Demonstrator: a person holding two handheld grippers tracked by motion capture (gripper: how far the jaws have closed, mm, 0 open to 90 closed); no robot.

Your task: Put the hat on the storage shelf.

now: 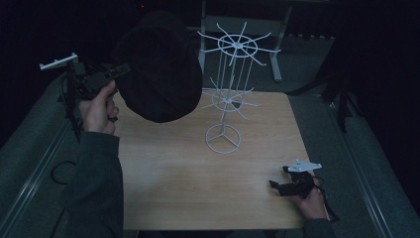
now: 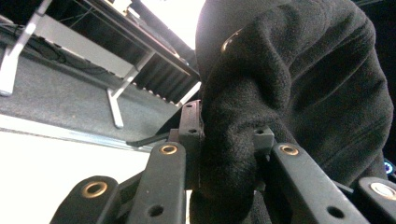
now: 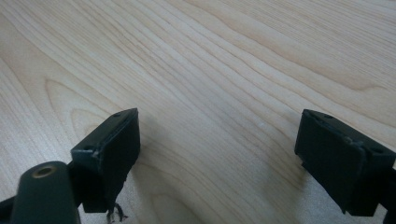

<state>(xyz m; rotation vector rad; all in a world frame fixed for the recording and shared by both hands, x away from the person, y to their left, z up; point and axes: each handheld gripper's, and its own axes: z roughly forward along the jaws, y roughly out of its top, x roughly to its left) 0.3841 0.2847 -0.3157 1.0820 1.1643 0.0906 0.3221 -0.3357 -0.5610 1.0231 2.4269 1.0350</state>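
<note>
The left gripper [image 1: 111, 74] was up at the far left edge of the surface [image 1: 188, 183], its jaws clenched on a fold of a black hat [image 1: 157, 67], and what a soft, floppy thing that hat was. In the high view it hung in the air as a big dark rounded dome, sagging below the jaws and hiding part of the white wire rack [image 1: 228, 89] behind it. Up close, in the left gripper view, the hat [image 2: 299, 79] showed a thick, fuzzy fleece with deep rounded folds, one lobe of cloth pinched tight between the two black jaws of the left gripper [image 2: 227, 140]. The person's left hand [image 1: 96, 111] held that gripper well above the wood.

The rack stood upright near the middle of the surface on a round base, with two tiers of spokes, all bare. Over at the near right corner, the right gripper [image 1: 277, 186] rested low; in its own view the right gripper [image 3: 217, 140] had its jaws released wide, with plain pale wood [image 3: 210, 60] between them.
</note>
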